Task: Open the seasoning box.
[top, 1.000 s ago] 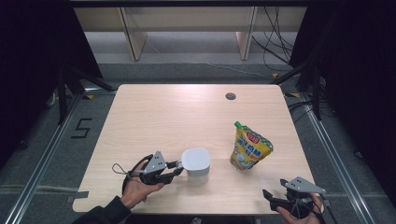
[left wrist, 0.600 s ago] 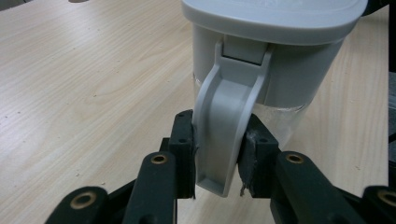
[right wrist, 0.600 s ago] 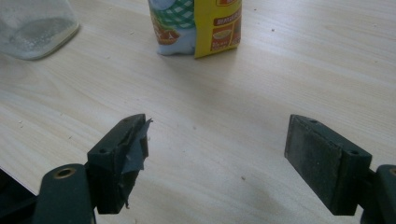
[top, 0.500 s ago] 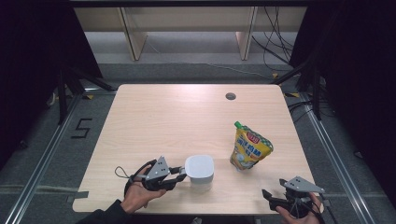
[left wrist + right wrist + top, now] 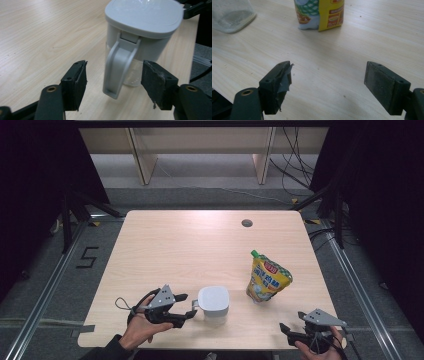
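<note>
Two things on the table (image 5: 190, 245): a white lidded jug (image 5: 214, 305) near the front edge at centre, and a yellow spout pouch (image 5: 266, 281) standing upright to its right, near but apart. Left gripper (image 5: 189, 306) sits just left of the jug; its jaws have just been opening and now stand apart on both sides of the jug's grey handle (image 5: 117, 72), pads clear of it. Right gripper (image 5: 286, 331) waits at the front right corner, jaws spread wide over bare wood, nothing between them. Small round hole (image 5: 247, 223) in the tabletop far back, clear of everything. In the right gripper view the pouch (image 5: 319, 13) is cut off at the top and the jug's base (image 5: 232, 15) is blurred at the corner. Jug contents hard to make out. Print on the pouch unreadable.
</note>
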A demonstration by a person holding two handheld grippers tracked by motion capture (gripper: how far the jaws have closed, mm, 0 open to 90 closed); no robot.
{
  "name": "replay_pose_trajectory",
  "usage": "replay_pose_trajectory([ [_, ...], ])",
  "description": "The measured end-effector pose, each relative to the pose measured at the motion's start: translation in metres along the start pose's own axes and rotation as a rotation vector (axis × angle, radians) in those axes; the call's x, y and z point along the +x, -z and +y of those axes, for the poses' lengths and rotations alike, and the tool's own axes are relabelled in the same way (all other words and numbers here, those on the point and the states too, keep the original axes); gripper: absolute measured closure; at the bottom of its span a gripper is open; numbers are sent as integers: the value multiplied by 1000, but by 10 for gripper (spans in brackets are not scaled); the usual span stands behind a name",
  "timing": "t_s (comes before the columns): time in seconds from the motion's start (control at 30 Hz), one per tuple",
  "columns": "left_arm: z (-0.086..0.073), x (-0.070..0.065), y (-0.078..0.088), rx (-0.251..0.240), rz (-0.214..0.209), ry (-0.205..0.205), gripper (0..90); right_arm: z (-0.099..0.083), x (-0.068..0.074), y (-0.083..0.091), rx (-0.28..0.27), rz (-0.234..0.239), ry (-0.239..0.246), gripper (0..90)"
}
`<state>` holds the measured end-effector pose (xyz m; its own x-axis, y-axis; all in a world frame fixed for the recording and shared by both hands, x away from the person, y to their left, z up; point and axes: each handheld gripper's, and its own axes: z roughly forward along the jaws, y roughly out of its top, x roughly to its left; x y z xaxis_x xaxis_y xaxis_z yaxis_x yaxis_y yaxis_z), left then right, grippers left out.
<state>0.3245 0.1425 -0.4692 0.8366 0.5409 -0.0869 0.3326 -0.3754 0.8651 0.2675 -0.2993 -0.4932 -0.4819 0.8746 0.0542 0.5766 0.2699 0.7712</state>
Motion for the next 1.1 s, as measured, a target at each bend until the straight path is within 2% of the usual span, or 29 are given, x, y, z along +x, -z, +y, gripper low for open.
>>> replay_pose_trajectory([
  [0.03,2,-1,3,-9,-13,28,341,1,2,-1,8,11,1,234],
  [0.07,2,-1,3,-9,-13,28,341,1,2,-1,8,11,1,234],
  [0.1,5,-1,5,-21,-18,19,344,2,6,0,13,11,-28,241],
  [0.13,6,-2,5,-35,-20,32,348,2,4,0,1,18,4,248],
  [0.23,9,-1,7,-52,-30,40,360,2,6,1,3,20,-19,251],
  [0.27,11,0,8,-52,-17,66,364,2,5,1,-13,14,21,259],
  [0.37,14,1,7,-61,-24,60,388,2,4,2,-5,20,24,264],
  [0.4,16,2,7,-69,-34,53,427,1,6,2,-15,21,29,278],
  [0.47,17,1,6,-75,-42,65,464,1,7,2,-8,34,21,280],
  [0.5,19,1,7,-76,-51,44,491,1,11,4,1,39,-15,287],
  [0.53,19,1,7,-76,-51,44,510,1,11,4,1,39,-15,287],
  [0.57,21,-1,8,-82,-52,48,510,2,8,3,-13,29,40,291],
  [0.63,23,-2,11,-87,-44,29,582,2,10,2,-16,38,20,299],
  [0.67,25,-2,13,-97,-50,13,637,2,9,3,-20,34,35,302],
  [0.7,27,-3,14,-92,-43,-4,664,2,10,3,-18,35,30,304],
  [0.73,27,-3,14,-92,-43,-4,685,2,10,3,-18,35,30,304],
  [0.77,28,-2,14,-98,-57,-14,685,2,9,3,-21,27,52,306],
  [0.8,28,-4,14,-97,-45,-3,733,1,11,2,-13,39,15,308],
  [0.87,29,-5,14,-106,-31,-29,781,1,11,2,-6,48,16,315],
  [0.9,30,-5,14,-108,-28,-17,796,1,14,3,1,46,-1,320],
  [0.93,31,-5,13,-115,-27,-13,810,2,11,2,-10,52,34,340],
  [0.97,32,-4,13,-120,-35,-11,865,2,12,1,-14,53,37,367],
  [1.1,34,-4,12,-116,-45,-35,889,3,13,0,-17,65,58,382],
])
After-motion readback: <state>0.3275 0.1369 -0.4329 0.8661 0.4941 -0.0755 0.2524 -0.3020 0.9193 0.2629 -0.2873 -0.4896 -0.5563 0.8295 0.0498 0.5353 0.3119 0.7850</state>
